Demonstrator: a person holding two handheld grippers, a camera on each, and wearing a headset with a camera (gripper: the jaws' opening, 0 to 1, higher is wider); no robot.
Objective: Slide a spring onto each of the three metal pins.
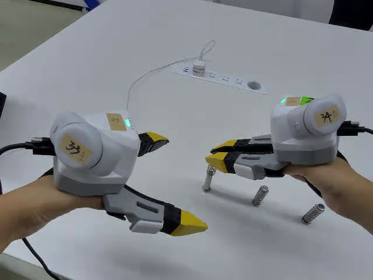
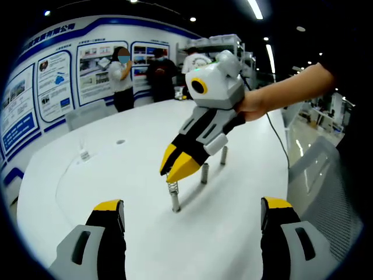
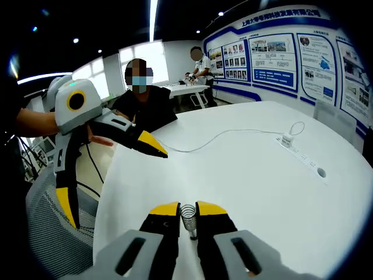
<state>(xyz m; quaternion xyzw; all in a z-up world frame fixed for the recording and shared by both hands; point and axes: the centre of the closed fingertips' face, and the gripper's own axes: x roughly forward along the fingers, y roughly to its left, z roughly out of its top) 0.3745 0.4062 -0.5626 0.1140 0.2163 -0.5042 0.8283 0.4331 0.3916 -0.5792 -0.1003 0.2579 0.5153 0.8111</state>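
Observation:
A metal pin (image 1: 207,183) stands upright on the white table (image 1: 116,70), with a spring (image 1: 211,170) around its top. My right gripper (image 1: 217,158) is shut on that spring (image 3: 187,217), which sits between the yellow-tipped fingers (image 3: 166,211). The left gripper view shows the same spring (image 2: 173,188) and pin (image 2: 175,202) under the right gripper's tips. Two more pins (image 1: 260,195) (image 1: 313,213) stand to the right, each covered by a spring. My left gripper (image 1: 173,181) is held wide open to the left of the pins, holding nothing (image 2: 192,207).
A white power strip (image 1: 227,79) with a plugged-in adapter (image 1: 199,68) and a thin cable lies at the far side of the table. People stand behind the table (image 2: 122,76). The table's near edge runs under my hands.

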